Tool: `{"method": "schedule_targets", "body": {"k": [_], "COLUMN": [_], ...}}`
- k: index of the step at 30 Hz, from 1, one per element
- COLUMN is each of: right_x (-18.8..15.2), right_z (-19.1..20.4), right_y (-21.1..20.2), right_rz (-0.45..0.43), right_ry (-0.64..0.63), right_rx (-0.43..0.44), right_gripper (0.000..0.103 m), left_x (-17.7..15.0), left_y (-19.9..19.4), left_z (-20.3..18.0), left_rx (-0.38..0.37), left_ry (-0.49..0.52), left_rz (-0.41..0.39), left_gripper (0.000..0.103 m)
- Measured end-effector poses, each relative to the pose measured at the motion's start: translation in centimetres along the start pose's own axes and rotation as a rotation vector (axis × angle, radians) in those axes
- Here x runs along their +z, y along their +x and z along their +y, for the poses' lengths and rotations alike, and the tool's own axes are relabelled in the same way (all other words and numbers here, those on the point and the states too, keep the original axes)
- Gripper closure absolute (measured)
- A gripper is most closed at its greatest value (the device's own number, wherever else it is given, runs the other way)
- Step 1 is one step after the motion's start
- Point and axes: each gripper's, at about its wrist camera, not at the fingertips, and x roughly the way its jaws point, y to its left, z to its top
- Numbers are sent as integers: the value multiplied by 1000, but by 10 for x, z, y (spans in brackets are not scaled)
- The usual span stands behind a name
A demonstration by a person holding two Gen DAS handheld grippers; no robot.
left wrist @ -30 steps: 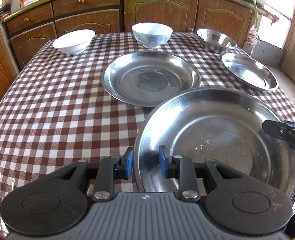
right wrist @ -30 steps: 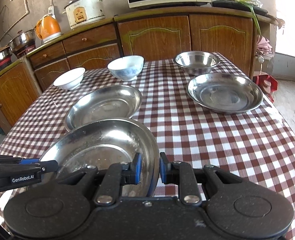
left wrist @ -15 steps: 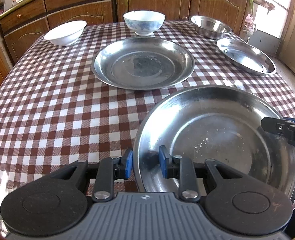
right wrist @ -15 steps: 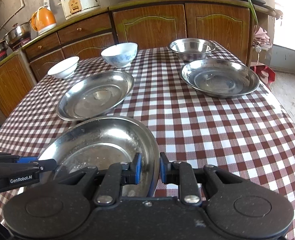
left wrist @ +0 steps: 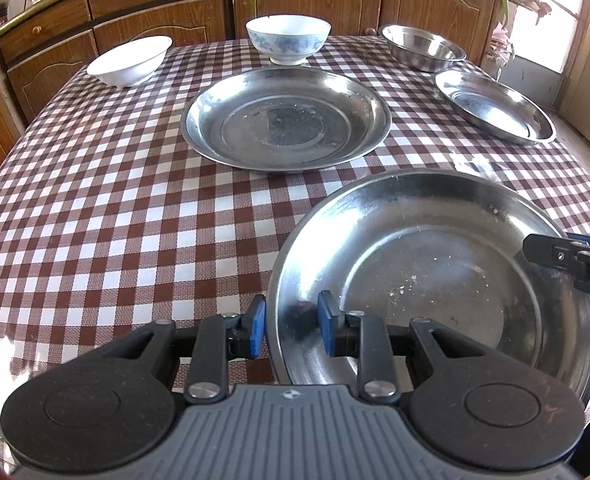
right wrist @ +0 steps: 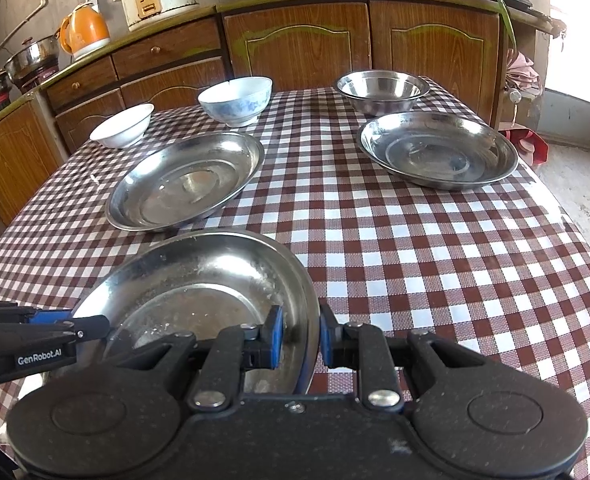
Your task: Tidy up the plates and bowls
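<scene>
Both claws, left gripper [left wrist: 288, 330] and right gripper [right wrist: 301, 338], clamped on opposite rims of steel plate [left wrist: 435, 272], probably for stacking onto middle plate [left wrist: 287, 118].

L hand-held gripper [left wrist: 287, 330] low-centre of its frame, blue pads pinched onto a steel plate [left wrist: 435, 280] rim, pointing down-fwd. R hand-held gripper [right wrist: 301, 340] same, clamped on opposite rim. Each shows at the other's frame edge.

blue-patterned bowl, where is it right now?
The blue-patterned bowl stands at the far edge of the table, top centre in the left wrist view, between the white bowl and the steel bowl, just behind the middle steel plate.
</scene>
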Motion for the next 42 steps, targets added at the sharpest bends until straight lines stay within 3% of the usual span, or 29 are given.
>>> {"method": "schedule_targets", "body": {"k": [8,25,33,38,42], "right_x": [-1,1,7,14,18], "right_z": [3,0,2,5,9], "right_y": [2,0,-7,-9,-9], "right_rz": [2,-12,-37,-53,-62], "right_ry": [-10,3,-4,-9,-20], "right_rx": [2,-7,-6,7,18], "right_gripper": [78,78,77,71,65], "left_x": [-2,-1,5,12,17], "left_y": [0,1,-7,-11,-14], "left_z": [-2,8,17,25,28], "left_rx": [15,22,38,19,30], "left_ry": [23,-54,-92,-138,-156], "left_rz": [-2,1,-29,-53,-57], "left_gripper": [71,64,50,33,29]}}
